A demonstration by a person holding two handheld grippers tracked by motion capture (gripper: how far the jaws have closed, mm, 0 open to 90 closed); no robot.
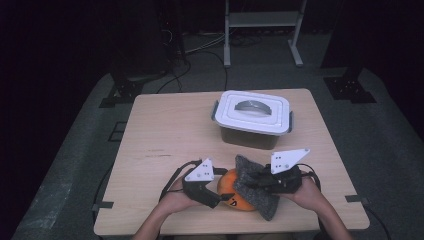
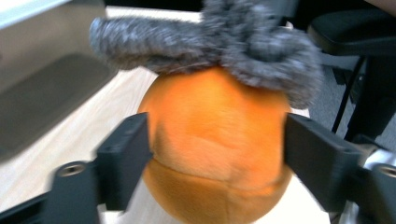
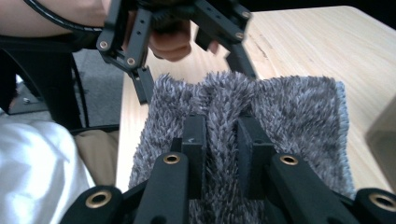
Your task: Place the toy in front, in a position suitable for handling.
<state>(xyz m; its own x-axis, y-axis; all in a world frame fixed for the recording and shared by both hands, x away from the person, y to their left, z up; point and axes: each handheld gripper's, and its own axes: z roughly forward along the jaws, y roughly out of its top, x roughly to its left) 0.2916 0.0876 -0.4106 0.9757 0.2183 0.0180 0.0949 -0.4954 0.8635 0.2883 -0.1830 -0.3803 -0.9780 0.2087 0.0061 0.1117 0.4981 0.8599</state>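
On the bench (image 1: 165, 125) a lidded plastic box (image 1: 252, 117) stands closed, well behind our work. Near the front edge, our right hand-held gripper (image 3: 222, 140) is clamped on a fold of the grey fluffy cloth (image 3: 280, 107), draped half over the orange plush pumpkin (image 2: 217, 140). Our left hand-held gripper (image 2: 217, 154) squeezes the pumpkin's sides. We judge the cloth not yet lifted clear.

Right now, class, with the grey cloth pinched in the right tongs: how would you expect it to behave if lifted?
The cloth probably hangs floppy: it already bunches into a fold between the right tongs and drapes over the orange toy. It looks light. Its fuzzy pile likely grips rather than slips.
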